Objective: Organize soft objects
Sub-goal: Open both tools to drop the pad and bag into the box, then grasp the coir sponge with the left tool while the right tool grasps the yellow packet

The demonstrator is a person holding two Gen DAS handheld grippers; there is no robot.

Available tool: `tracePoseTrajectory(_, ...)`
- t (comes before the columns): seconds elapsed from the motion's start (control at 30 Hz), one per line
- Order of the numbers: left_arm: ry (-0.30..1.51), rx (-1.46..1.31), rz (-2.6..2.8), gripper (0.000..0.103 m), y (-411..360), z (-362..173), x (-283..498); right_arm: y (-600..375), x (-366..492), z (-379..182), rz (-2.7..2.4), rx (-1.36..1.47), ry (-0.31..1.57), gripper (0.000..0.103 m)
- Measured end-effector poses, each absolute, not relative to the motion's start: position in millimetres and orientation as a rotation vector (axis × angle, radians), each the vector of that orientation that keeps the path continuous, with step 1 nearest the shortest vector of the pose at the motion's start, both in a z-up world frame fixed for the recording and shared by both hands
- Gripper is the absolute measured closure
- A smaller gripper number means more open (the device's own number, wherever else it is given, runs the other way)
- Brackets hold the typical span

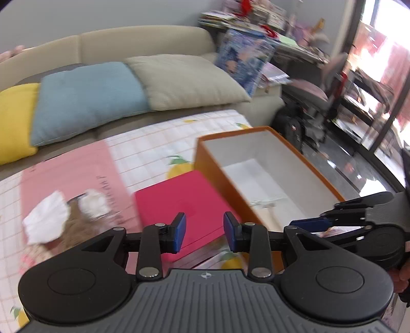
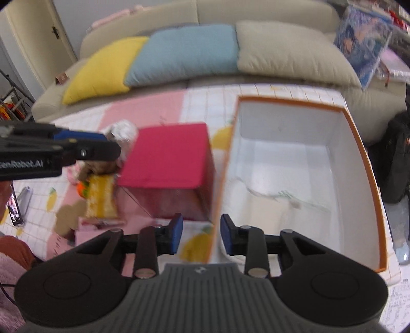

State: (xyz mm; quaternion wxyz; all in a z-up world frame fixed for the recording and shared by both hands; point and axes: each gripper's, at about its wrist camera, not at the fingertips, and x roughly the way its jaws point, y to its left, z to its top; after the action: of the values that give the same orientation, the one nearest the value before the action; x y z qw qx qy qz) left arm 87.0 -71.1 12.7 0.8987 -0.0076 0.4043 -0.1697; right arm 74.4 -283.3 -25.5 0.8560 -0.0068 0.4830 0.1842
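My left gripper stands open above the closed red box, with nothing between its blue pads. To its left on the mat lie blurred soft things: a white cloth, a white fluffy piece and a brown plush. My right gripper is open and empty over the left wall of the open orange box. A pale cloth lies on that box's white floor. A yellow patterned cloth and the brown plush sit left of the red box.
A sofa behind the mat carries a yellow cushion, a blue one and a beige one. A phone lies at the mat's left edge. A black backpack and cluttered shelves stand to the right.
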Motion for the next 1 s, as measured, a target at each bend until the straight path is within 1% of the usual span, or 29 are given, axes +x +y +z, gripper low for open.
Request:
tracePoseTrajectory(0.13, 0.810, -0.074, -0.290, 0.065, -32.7, 7.0, 70.0, -253.8, 58.6, -19.7, 0.424, -0.017, 0.944, 0.068)
tracePoseTrajectory(0.23, 0.815, -0.123, -0.242, 0.065, -6.7, -2.7, 55.0, -232.5, 49.9, -25.4, 0.453, 0.003, 0.933, 0.063)
tracePoseTrajectory(0.3, 0.827, -0.129, -0.209, 0.065, 6.2, -10.9, 46.9, -218.4, 46.9, -33.8, 0.466, 0.003, 0.950, 0.061)
tracePoseTrajectory(0.53, 0.945, -0.123, -0.116, 0.065, 37.3, -48.5, 19.1, -176.2, 43.1, -73.3, 0.465, -0.044, 1.039, 0.059)
tracePoseTrajectory(0.57, 0.964, -0.127, -0.102, 0.065, 40.9, -53.5, 15.9, -171.5, 43.1, -78.7, 0.467, -0.049, 1.050, 0.057)
tracePoseTrajectory(0.6, 0.986, -0.129, -0.084, 0.065, 43.6, -58.0, 14.3, -167.3, 43.1, -84.1, 0.471, -0.056, 1.061, 0.049)
tracePoseTrajectory(0.67, 1.034, -0.126, -0.041, 0.065, 49.6, -68.2, 10.0, -156.7, 42.6, -93.3, 0.486, -0.086, 1.087, 0.039)
tracePoseTrajectory(0.73, 1.077, -0.123, -0.015, 0.064, 55.6, -76.9, 8.2, -145.5, 40.9, -100.3, 0.518, -0.115, 1.103, 0.034)
tracePoseTrajectory(0.8, 1.096, -0.135, 0.007, 0.062, 62.6, -81.8, 5.2, -133.7, 40.5, -106.9, 0.555, -0.142, 1.121, 0.026)
tracePoseTrajectory(0.93, 1.142, -0.152, 0.049, 0.061, 70.9, -92.2, 6.0, -103.4, 42.2, -125.0, 0.645, -0.186, 1.184, 0.018)
tracePoseTrajectory(1.0, 1.149, -0.154, 0.050, 0.061, 73.1, -96.0, 5.4, -88.9, 43.8, -135.9, 0.676, -0.207, 1.214, 0.018)
